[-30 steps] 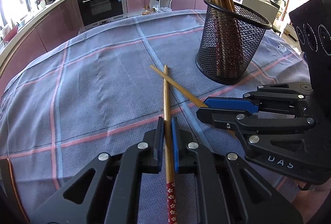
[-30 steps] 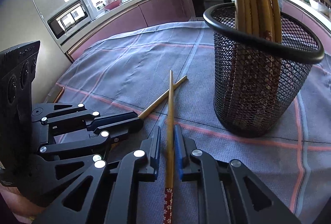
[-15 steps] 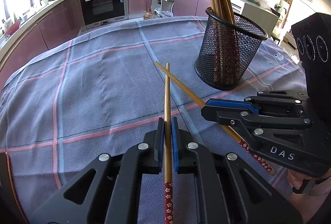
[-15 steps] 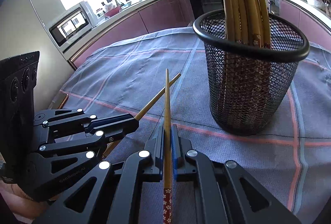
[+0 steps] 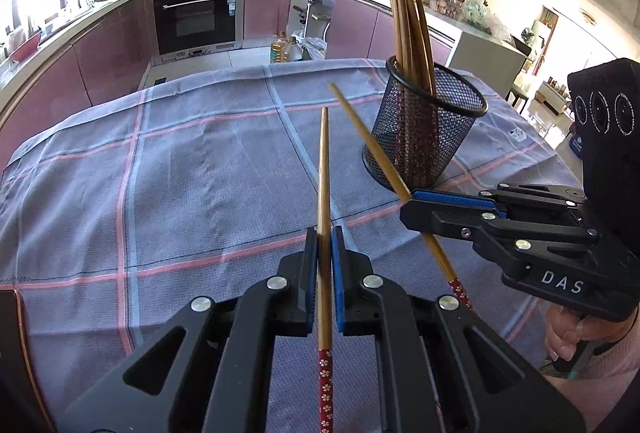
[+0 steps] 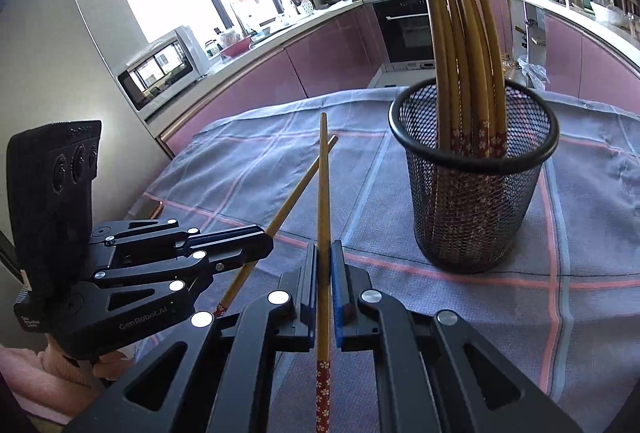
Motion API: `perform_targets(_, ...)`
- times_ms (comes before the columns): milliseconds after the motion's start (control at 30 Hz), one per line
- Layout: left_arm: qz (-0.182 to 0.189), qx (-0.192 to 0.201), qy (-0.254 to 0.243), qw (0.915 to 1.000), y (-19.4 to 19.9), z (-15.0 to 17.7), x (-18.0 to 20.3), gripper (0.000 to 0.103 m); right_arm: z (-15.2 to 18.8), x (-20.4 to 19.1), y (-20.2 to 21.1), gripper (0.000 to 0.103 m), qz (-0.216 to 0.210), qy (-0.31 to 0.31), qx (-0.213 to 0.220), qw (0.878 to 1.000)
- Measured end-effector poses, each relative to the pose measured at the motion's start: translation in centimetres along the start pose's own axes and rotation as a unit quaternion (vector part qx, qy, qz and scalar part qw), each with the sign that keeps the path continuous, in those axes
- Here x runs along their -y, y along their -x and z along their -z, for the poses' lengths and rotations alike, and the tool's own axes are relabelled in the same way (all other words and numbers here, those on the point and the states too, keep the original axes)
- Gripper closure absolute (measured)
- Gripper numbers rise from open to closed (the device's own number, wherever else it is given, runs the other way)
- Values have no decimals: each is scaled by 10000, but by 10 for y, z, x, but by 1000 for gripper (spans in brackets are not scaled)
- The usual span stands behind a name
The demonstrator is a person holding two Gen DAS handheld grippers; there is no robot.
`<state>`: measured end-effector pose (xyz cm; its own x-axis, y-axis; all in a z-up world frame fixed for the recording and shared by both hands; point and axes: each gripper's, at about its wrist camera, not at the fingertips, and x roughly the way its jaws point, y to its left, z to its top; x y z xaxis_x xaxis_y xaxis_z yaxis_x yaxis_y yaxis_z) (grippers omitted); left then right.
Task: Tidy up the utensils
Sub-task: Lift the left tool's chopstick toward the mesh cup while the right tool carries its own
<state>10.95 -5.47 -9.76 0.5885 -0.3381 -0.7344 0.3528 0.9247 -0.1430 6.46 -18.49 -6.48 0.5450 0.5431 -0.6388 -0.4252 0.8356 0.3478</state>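
My left gripper is shut on a wooden chopstick with a red flowered end, held above the cloth and pointing away. My right gripper is shut on a second such chopstick, also lifted. In the left wrist view the right gripper and its chopstick sit to the right, crossing toward the black mesh cup. The cup stands upright on the table and holds several chopsticks. In the right wrist view the left gripper is at the left.
The table wears a grey-blue cloth with pink and blue stripes. Kitchen counters, an oven and a microwave lie beyond the table. The table's edge shows at left.
Both grippers have risen with their chopsticks off the cloth, and the right gripper closed fully on its chopstick. The mesh cup looks farther off and lower in both views.
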Motion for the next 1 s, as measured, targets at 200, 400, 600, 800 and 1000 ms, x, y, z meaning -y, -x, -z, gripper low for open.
perform_targets(200, 82, 168, 59, 9998, 18, -3, -2, 95, -4, -2, 17, 97, -63, -27, 208, 9998)
perform_targets(400, 220, 294, 123, 9993, 32, -5, -5, 95, -8, 2, 29, 97, -134, -73, 364, 9992)
perform_targets(600, 292, 431, 114, 9986, 43, -9, -2, 95, -11, 5, 40, 97, -153, -86, 494, 9986)
perform_targets(800, 357, 567, 83, 9977, 53, -10, 1, 95, -11, 9, 50, 97, -142, -100, 619, 9979)
perform_targets(1000, 422, 658, 82, 9969, 59, -11, 5, 95, -11, 7, 56, 97, -133, -86, 706, 9974)
